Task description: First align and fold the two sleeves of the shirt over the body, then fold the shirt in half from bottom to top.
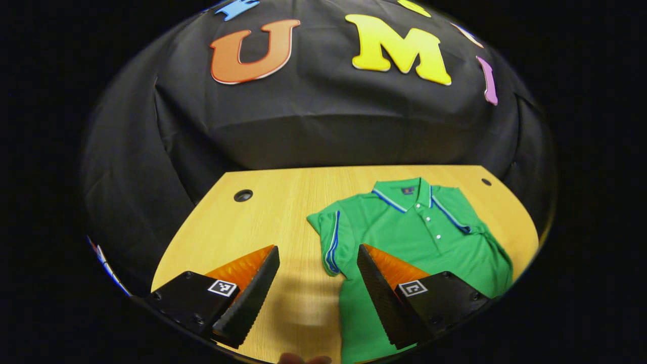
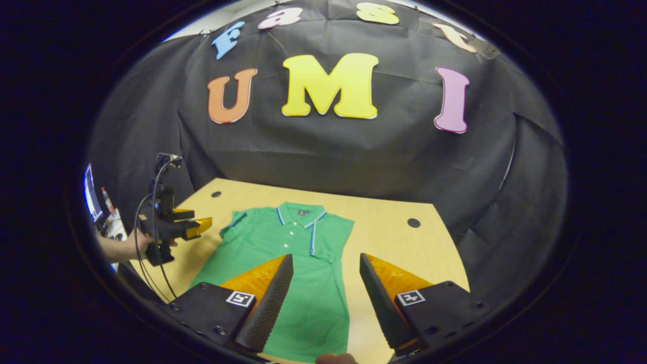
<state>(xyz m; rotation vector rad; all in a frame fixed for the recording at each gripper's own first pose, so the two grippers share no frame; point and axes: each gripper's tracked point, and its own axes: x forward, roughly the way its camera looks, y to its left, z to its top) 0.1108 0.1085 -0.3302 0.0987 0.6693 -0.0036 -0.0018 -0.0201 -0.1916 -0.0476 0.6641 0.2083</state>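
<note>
A: Polo shirt [image 1: 424, 237] position?
B: Flat on the counter [image 1: 263, 222], collar far, both sleeves folded in.
A: Left hand-held gripper [image 1: 318, 270]?
B: Jaws apart, empty, over the shirt's left edge.
A: Right hand-held gripper [image 2: 326, 280]?
B: Jaws apart, nothing held, above the shirt's near right edge.

No word, brand or number can be read. The shirt [image 1: 419, 237] has a small dark label [image 1: 408, 190] inside the collar, too small to read. Each tool carries square black-and-white marker tags [image 2: 240, 299], which are coded patterns, not letters.
</note>
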